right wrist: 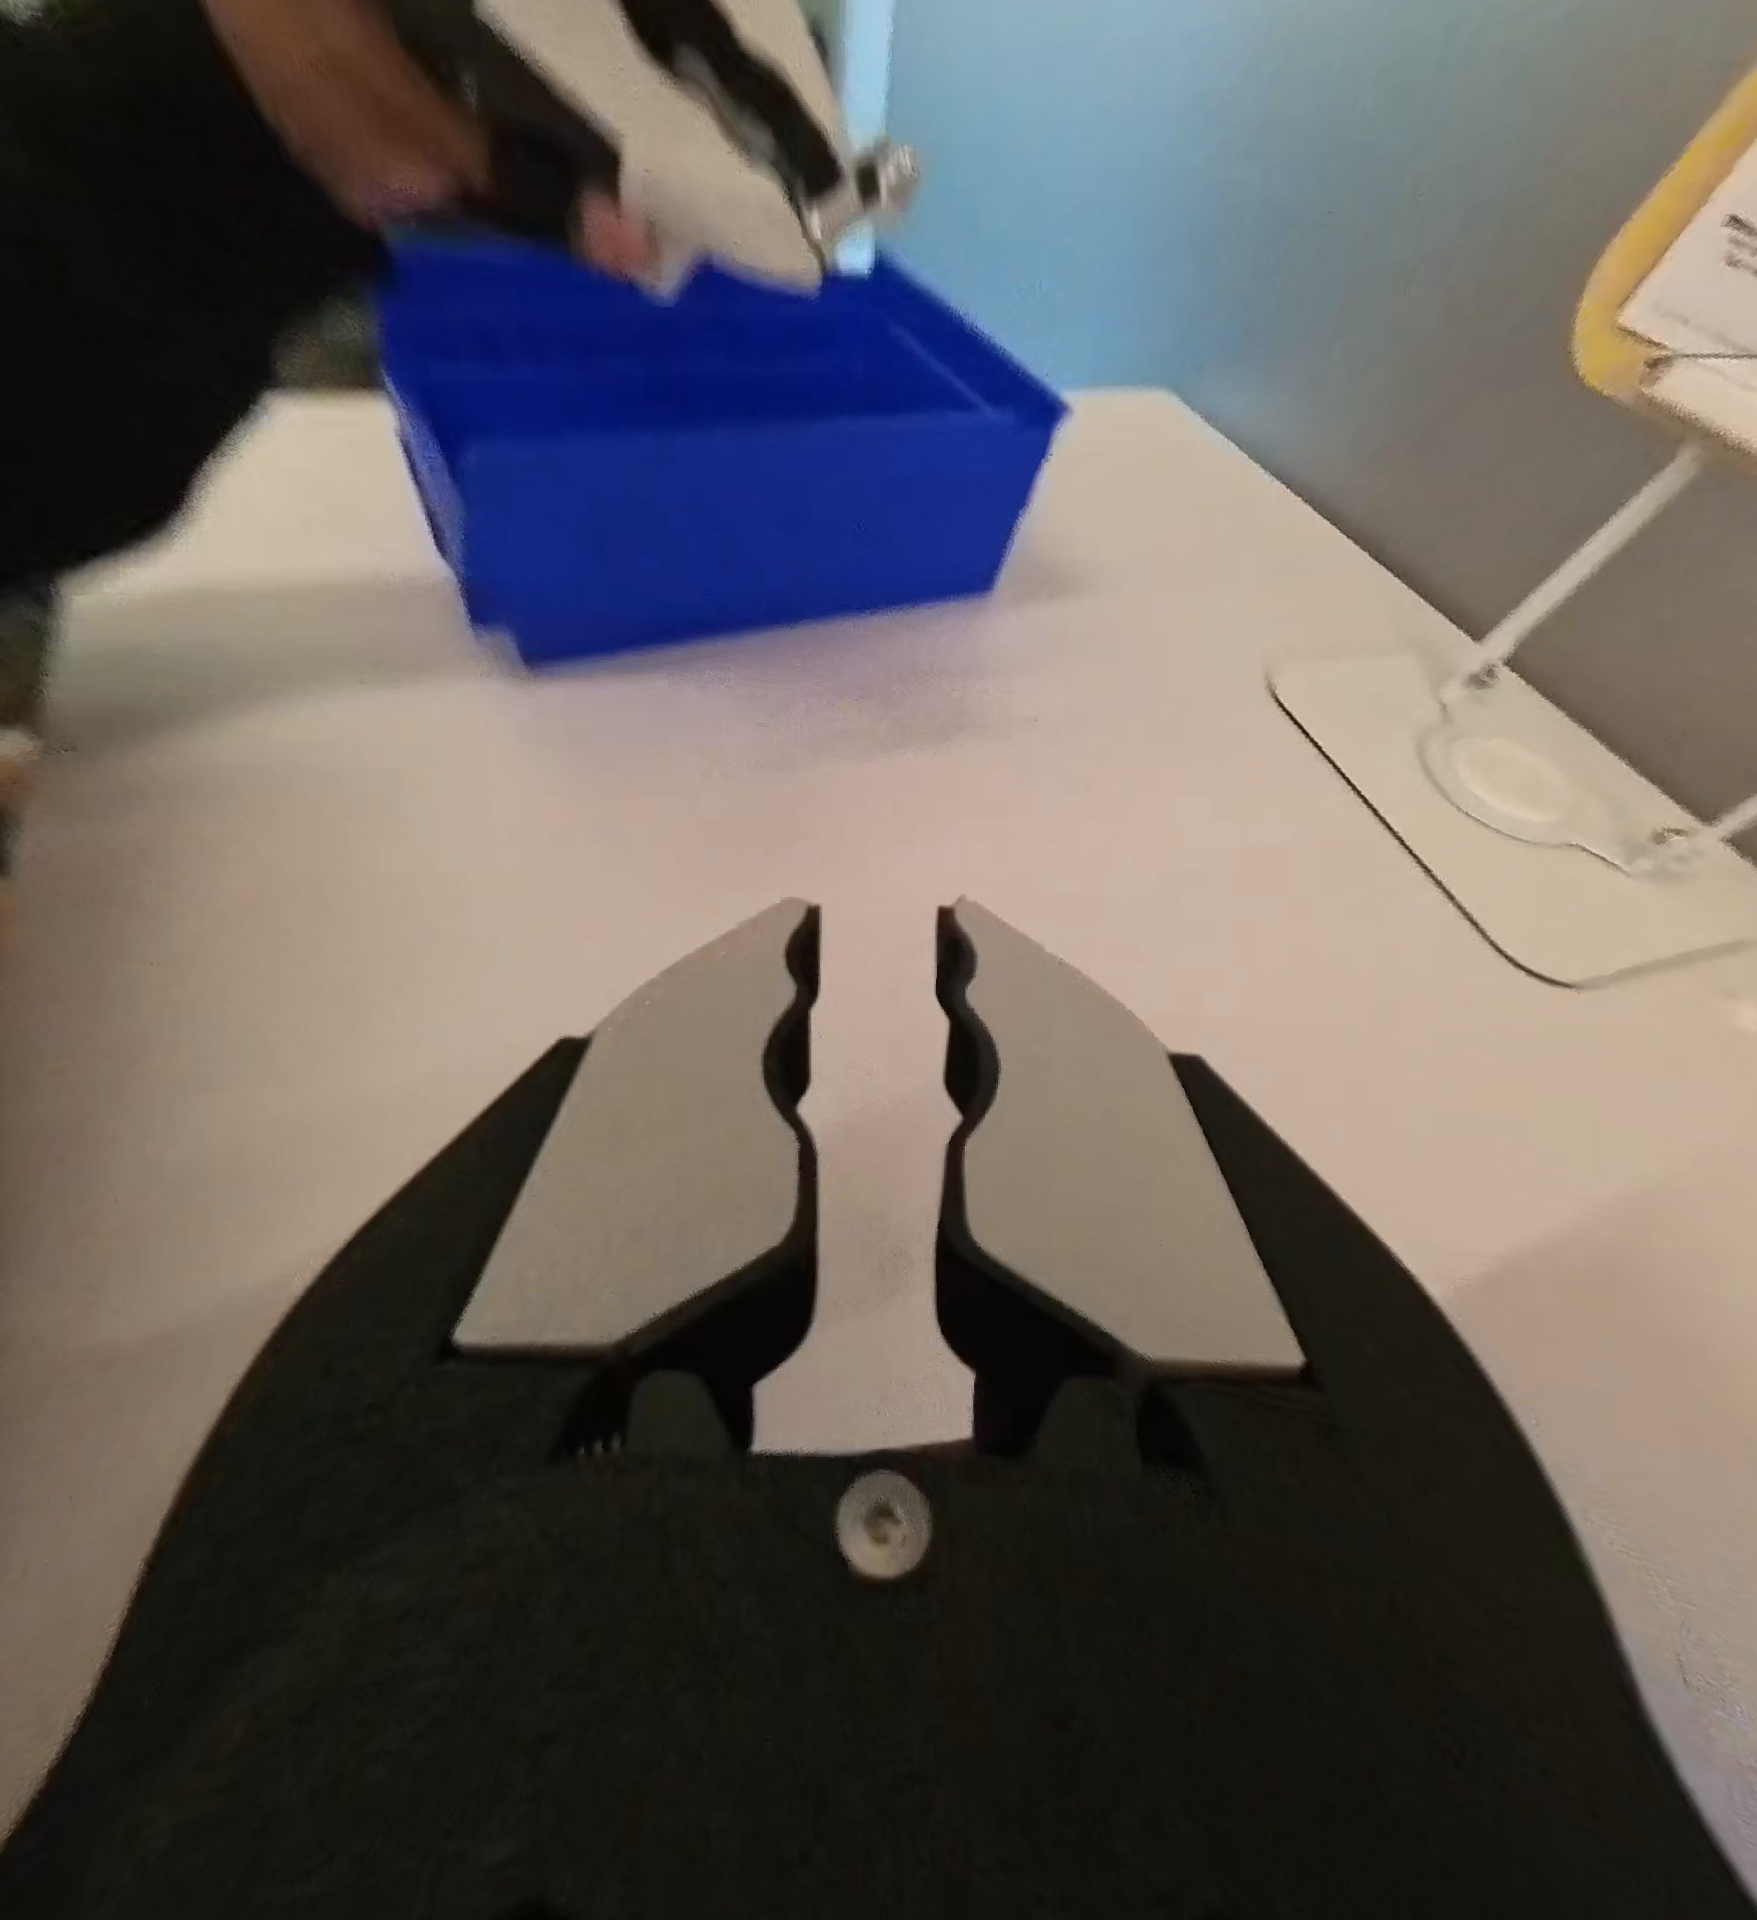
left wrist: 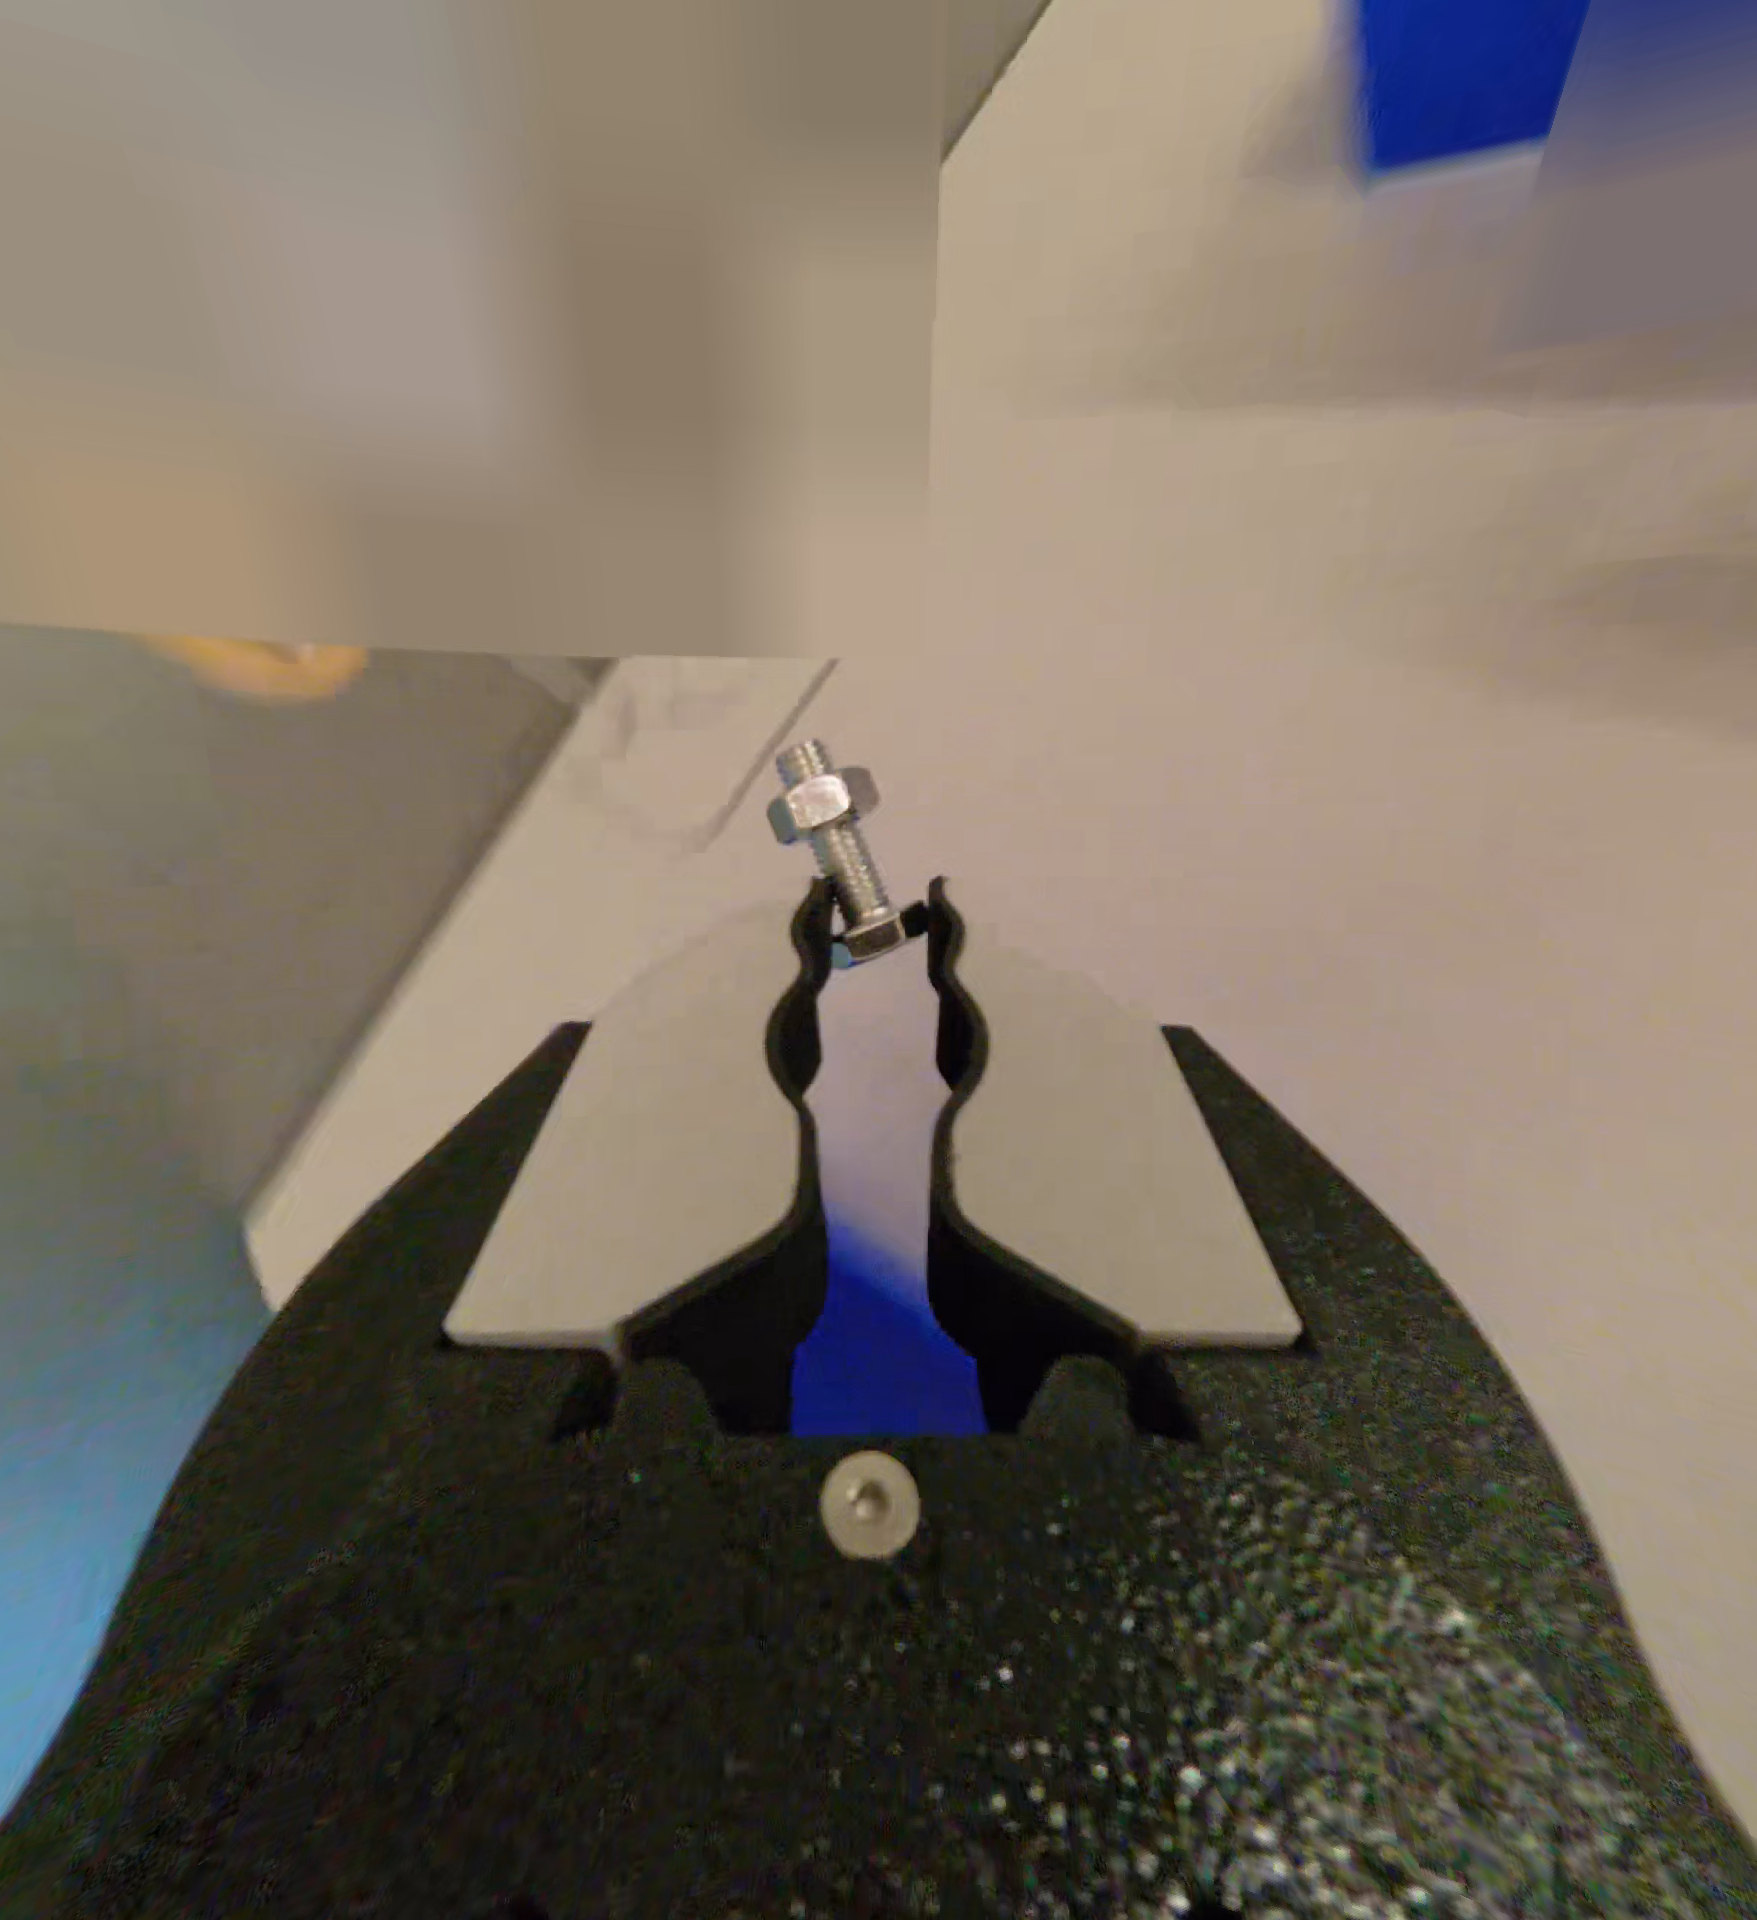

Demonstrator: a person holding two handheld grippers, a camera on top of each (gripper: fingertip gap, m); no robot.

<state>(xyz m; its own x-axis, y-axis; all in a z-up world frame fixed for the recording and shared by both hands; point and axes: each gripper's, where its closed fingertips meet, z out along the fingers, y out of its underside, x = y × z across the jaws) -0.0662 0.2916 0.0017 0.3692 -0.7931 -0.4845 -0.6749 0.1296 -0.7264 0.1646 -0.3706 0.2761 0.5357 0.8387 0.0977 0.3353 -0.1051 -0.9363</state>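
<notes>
1. Left wrist view: your left gripper [left wrist: 876, 914] has its fingers pulled in narrow and pinched on the head end of a silver bolt [left wrist: 838, 862]. The left fingertip [left wrist: 812, 935] sits right against the hex head; the right one looks to touch it through a small black nub. The bolt sticks up past the tips and leans a bit to the left, with a hex nut [left wrist: 820, 805] threaded on near its far end.

2. Same view, surroundings: under the bolt there's a pale tabletop [left wrist: 1269, 935] whose edge runs diagonally on the left. A bit of blue [left wrist: 884, 1340] peeks through low between the fingers. Most of the upper half is blurred patches, so can't tell you much there.

3. Right wrist view: your right gripper [right wrist: 879, 925] hovers over the white table [right wrist: 541, 935] with its fingers a small way apart and nothing between them, just bare tabletop showing through the gap.

4. Same view, farther back: a blue bin [right wrist: 728, 499] with inner dividers stands on the table. Above its back rim you can see your left gripper [right wrist: 822, 223], motion-blurred, held in a hand [right wrist: 406, 156], with the bolt [right wrist: 879, 192] glinting at its tips.

5. Off to the right there's a white wire stand [right wrist: 1580, 623] on a flat base, holding a yellow-edged board with a printed sheet [right wrist: 1747, 208].
</notes>
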